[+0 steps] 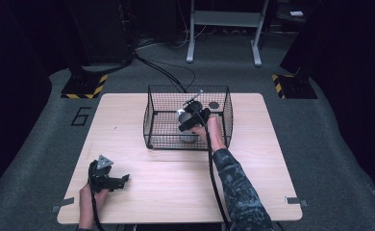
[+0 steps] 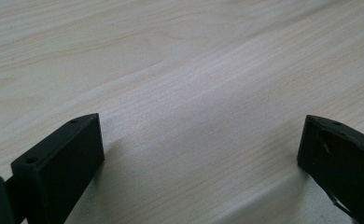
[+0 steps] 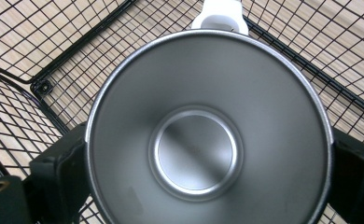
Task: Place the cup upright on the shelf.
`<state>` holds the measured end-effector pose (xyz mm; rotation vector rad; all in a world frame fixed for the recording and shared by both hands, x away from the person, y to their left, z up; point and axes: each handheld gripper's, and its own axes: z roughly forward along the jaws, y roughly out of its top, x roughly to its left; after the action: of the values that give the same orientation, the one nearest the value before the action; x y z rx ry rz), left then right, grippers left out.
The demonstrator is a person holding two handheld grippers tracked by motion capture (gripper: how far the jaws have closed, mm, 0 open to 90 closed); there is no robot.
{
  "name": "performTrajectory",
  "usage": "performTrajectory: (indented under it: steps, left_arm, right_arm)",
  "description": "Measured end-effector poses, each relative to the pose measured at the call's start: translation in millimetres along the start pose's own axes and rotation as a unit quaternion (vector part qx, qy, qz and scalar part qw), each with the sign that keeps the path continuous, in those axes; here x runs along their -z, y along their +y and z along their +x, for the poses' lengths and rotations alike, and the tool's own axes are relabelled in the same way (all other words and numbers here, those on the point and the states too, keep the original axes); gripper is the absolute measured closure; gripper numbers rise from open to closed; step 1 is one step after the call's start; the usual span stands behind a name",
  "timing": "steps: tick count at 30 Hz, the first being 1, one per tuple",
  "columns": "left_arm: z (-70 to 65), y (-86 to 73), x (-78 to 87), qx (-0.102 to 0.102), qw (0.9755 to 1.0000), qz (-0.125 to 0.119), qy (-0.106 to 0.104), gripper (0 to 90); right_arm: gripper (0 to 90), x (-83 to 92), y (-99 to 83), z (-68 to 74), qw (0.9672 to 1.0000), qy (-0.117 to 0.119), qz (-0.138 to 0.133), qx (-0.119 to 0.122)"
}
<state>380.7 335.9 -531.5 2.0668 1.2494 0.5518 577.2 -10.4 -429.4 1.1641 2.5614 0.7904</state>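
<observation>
A black wire basket (image 1: 152, 115) stands on the far middle of the wooden table (image 1: 176, 192). My right gripper (image 1: 193, 119) reaches down into it from above. In the right gripper view a steel cup (image 3: 194, 93) with a white handle (image 3: 221, 14) is seen from the top, and my right gripper (image 3: 208, 172) is shut on it, one black jaw pressed to each side. The cup (image 1: 188, 136) sits low near the basket's front wall. My left gripper (image 1: 120, 182) rests at the table's near left, held by a hand. Its jaws stand wide apart over bare wood (image 2: 203, 154).
A small dark round object (image 1: 214, 105) lies in the basket's back right corner. The basket's wire floor and walls (image 3: 54, 56) close in around the cup. Beyond the table are grey carpet, floor cables (image 1: 166, 72) and a white stand (image 1: 224, 29).
</observation>
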Motion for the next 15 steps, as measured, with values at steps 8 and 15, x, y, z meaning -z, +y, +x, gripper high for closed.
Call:
performTrajectory:
  steps: [8,15]
  left_arm:
    - [-1.1,-0.2,-0.9,0.009,0.9999,-0.007,0.001,0.4]
    - [-1.1,-0.2,-0.9,0.009,0.9999,-0.007,0.001,0.4]
  right_arm:
    - [2.2,4.1,-3.6,-5.0,0.9995,0.019,-0.019,-0.019]
    - [0.0,19.9,-5.3,-7.9,0.9974,0.034,-0.058,-0.025]
